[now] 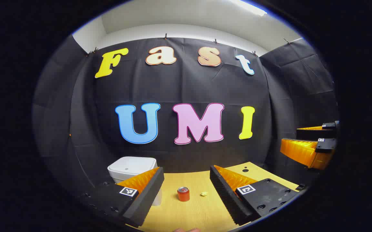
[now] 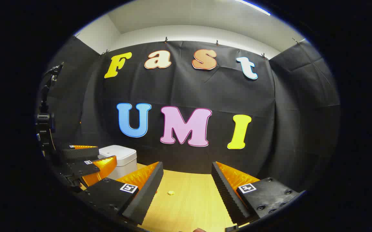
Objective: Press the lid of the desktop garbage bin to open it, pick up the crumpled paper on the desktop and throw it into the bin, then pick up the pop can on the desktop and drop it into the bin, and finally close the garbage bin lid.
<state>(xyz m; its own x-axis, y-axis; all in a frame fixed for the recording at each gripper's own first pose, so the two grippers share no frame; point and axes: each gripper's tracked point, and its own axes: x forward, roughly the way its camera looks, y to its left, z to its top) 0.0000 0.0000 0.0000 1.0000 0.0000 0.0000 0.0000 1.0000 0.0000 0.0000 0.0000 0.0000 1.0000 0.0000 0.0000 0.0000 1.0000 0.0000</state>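
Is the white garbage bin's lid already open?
No, in the left gripper view the white garbage bin shows its lid lying flat and shut.

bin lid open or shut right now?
Shut. The white plastic desktop bin's flat lid sits level on the body, with no gap visible; the right gripper view agrees.

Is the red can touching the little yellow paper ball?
Apart. In the left gripper view, bare wooden desktop shows plainly between the pop can and the crumpled paper, which lies to the can's right.
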